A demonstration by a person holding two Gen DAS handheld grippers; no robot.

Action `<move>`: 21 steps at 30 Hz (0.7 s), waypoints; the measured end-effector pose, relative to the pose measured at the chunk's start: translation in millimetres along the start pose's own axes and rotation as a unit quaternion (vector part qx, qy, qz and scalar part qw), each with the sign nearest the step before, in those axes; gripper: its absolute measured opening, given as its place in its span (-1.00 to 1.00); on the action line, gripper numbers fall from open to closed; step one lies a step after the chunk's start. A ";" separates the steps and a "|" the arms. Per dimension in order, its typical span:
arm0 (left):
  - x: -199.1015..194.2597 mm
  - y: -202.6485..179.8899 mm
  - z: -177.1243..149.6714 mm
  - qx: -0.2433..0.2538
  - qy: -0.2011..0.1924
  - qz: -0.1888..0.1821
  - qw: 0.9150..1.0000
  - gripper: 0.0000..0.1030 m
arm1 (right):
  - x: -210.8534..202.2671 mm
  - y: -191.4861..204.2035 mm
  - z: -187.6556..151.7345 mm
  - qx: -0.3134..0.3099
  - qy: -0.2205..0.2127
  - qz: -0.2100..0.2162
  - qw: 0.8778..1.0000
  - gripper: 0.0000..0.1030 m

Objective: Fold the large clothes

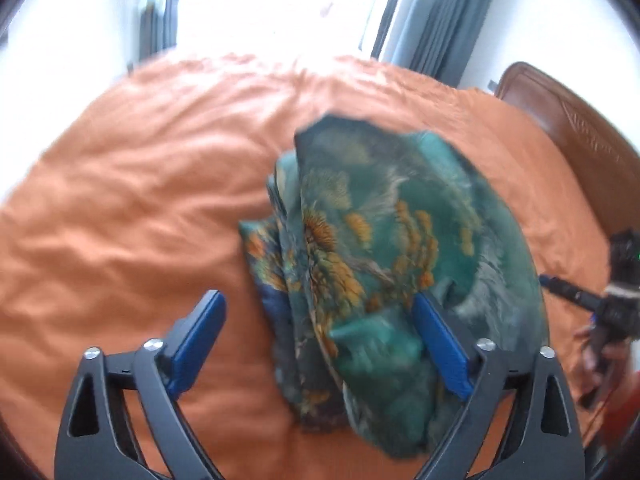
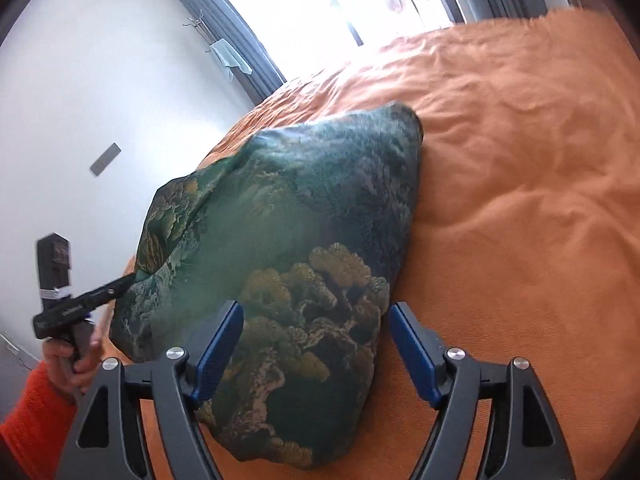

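Note:
A folded garment (image 1: 380, 248) of glossy dark green cloth with orange-yellow tree prints lies on the orange bedspread (image 1: 140, 200). My left gripper (image 1: 320, 316) hovers over its near end, open wide. One blue pad (image 1: 440, 344) is above the cloth and the other is above bare bedspread. In the right wrist view the same garment (image 2: 300, 240) looks puffed up. My right gripper (image 2: 318, 328) stands open over its near corner with no pad pressing on it. A hand (image 2: 72, 356) in an orange sleeve holds the left gripper (image 2: 120, 282), whose tip is at the garment's left edge.
A brown wooden headboard (image 1: 568, 120) closes the bed's right side. A bright window with grey-blue curtains (image 1: 432, 20) is beyond the far edge. A white wall (image 2: 100, 100) with a grey plate (image 2: 105, 159) runs along the bed. The other gripper (image 1: 568, 292) shows at the right edge.

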State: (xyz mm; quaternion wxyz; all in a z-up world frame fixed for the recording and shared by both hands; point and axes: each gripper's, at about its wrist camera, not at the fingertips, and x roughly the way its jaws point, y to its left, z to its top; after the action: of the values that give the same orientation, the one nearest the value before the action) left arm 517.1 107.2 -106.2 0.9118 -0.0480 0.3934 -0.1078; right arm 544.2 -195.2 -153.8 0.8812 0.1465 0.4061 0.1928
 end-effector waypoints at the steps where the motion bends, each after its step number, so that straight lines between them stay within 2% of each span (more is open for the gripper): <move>1: -17.6 -9.6 -0.8 0.016 -0.021 0.019 0.999 0.97 | -15.3 10.5 0.3 -0.021 -0.013 -0.021 0.999 0.51; 5: -83.0 -40.6 -14.0 0.054 -0.109 0.074 0.990 0.99 | -71.5 38.4 -9.8 -0.074 -0.067 -0.075 0.992 0.65; 6: -94.3 -35.0 -10.7 0.059 -0.122 0.088 0.987 0.99 | -85.8 46.0 -13.1 -0.082 -0.084 -0.089 0.989 0.67; 7: -103.0 -44.7 -13.2 0.061 -0.133 0.107 0.984 0.99 | -99.3 53.8 -19.3 -0.088 -0.099 -0.098 0.986 0.70; 8: -112.8 -54.8 -18.5 0.060 -0.139 0.118 0.981 0.99 | -111.0 62.2 -20.1 -0.092 -0.112 -0.106 0.984 0.83; 10: -116.9 -71.7 -20.0 0.056 -0.141 0.117 0.981 0.99 | -133.6 74.3 -27.0 -0.098 -0.138 -0.118 0.978 1.00; 14: -117.8 -93.7 -32.6 0.047 -0.105 0.112 0.987 0.99 | -169.1 98.0 -47.2 -0.128 -0.184 -0.164 0.961 0.99; 16: -112.0 -97.8 -47.3 0.046 -0.095 0.122 0.987 0.99 | -177.9 104.1 -54.6 -0.137 -0.184 -0.173 0.958 0.99; 21: -127.5 -112.4 -66.1 0.034 -0.093 0.128 0.987 0.99 | -173.7 110.6 -72.6 -0.133 -0.158 -0.192 0.960 0.99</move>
State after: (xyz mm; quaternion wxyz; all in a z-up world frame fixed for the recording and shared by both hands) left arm 366.1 27.6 -42.0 0.9519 0.0238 0.3056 0.0016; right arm 360.2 -169.9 -39.0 0.9660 -0.0238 0.2532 0.0469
